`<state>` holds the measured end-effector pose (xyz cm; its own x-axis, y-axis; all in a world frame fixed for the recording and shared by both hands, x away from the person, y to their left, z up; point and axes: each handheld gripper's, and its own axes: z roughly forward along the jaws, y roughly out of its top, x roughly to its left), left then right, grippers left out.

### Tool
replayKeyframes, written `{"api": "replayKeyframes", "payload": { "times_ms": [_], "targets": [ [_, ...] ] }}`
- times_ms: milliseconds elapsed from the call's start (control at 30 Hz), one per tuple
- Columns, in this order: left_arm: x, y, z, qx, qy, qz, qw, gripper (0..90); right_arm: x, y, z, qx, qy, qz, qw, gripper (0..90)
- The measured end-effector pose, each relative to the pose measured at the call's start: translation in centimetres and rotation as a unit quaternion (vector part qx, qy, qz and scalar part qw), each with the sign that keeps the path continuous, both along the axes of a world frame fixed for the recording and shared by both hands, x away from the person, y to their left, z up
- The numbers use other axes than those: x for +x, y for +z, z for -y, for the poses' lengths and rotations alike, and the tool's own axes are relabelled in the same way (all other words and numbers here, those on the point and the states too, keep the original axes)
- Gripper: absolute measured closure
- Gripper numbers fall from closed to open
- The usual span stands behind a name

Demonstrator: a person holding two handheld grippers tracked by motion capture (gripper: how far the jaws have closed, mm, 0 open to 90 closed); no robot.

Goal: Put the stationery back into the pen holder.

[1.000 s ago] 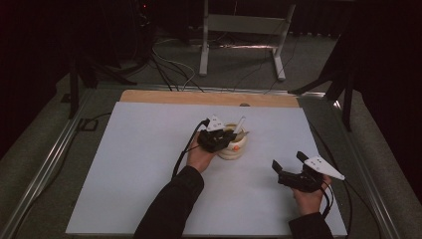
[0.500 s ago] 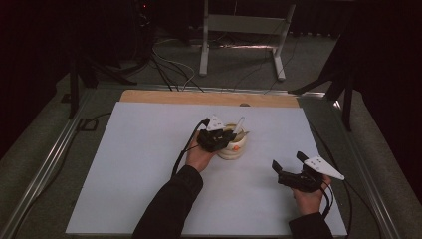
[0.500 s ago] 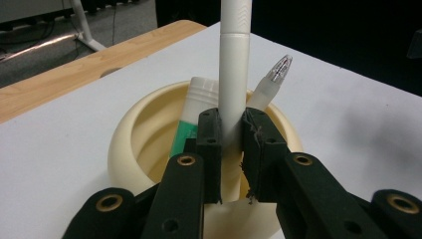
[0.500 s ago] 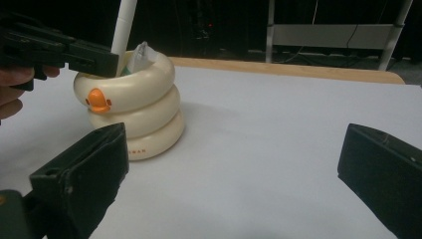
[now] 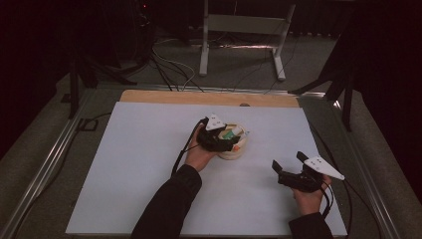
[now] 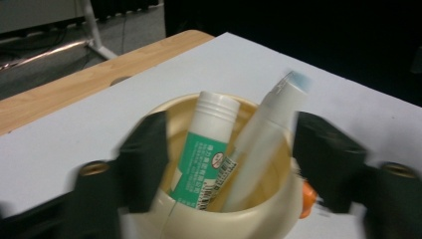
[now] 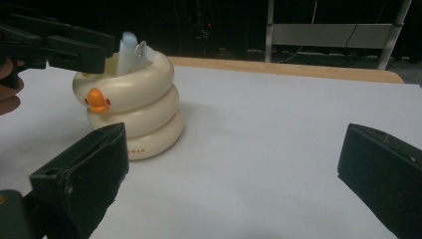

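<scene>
A cream, ring-stacked duck cup (image 5: pixel 239 151) stands mid-table. In it lean a green-and-white glue stick (image 6: pixel 206 149) and a white tube (image 6: pixel 263 139). My left gripper (image 5: pixel 231 140) hovers at the cup's mouth. Its jaws have just been opening; in the left gripper view they flank the stick and the tube (image 6: pixel 231 124) without pressing on them. In the right gripper view the cup (image 7: pixel 134 109) shows its orange beak (image 7: pixel 97 99), with the left gripper (image 7: pixel 74 47) over its rim. My right gripper (image 5: pixel 287 160) rests open to the cup's right with nothing between its jaws (image 7: pixel 234 164).
A white sheet (image 5: pixel 139 164) covers the table, with a wooden strip (image 5: pixel 164 96) along its far edge. Metal rails (image 5: pixel 50 164) run down both sides. Beyond stand a white metal frame (image 5: pixel 241 25), cables on the floor and dark stands.
Both hands stay where they were. The left gripper's jaws over the cup look a little wider apart than before.
</scene>
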<state>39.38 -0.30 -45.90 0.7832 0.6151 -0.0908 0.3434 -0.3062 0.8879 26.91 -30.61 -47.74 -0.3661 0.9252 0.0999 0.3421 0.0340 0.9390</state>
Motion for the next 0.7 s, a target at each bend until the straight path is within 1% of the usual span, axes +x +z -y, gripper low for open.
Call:
{"api": "replayKeyframes", "payload": {
  "times_ms": [167,233,300,500,567,600,700],
  "targets": [
    [0.1,0.0,-0.1,-0.001,0.007,0.000,1.0000,20.7,0.0,0.0,0.0,0.000,0.000,0.000,1.0000,0.0],
    [0.1,0.0,-0.1,0.002,0.013,-0.001,0.9999,20.1,0.0,0.0,0.0,0.000,0.000,0.000,1.0000,0.0],
    [0.2,0.0,-0.3,0.004,0.018,-0.006,0.9998,17.2,0.0,0.0,0.0,0.000,0.001,0.000,1.0000,0.0],
    [0.4,0.0,-0.6,0.005,0.020,-0.015,0.9997,16.4,0.0,0.0,0.0,0.000,0.000,0.000,1.0000,0.0],
    [0.5,0.0,-0.8,0.002,0.018,-0.023,0.9996,16.2,0.0,0.0,0.0,-0.001,0.000,0.000,1.0000,0.0],
    [0.5,0.0,-0.8,0.002,0.018,-0.023,0.9996,16.1,0.0,0.0,0.0,-0.001,0.000,0.000,1.0000,0.0],
    [0.6,0.1,-1.3,0.001,0.016,-0.033,0.9993,15.8,0.0,0.0,0.0,-0.001,0.001,0.000,1.0000,0.0]
  ]
}}
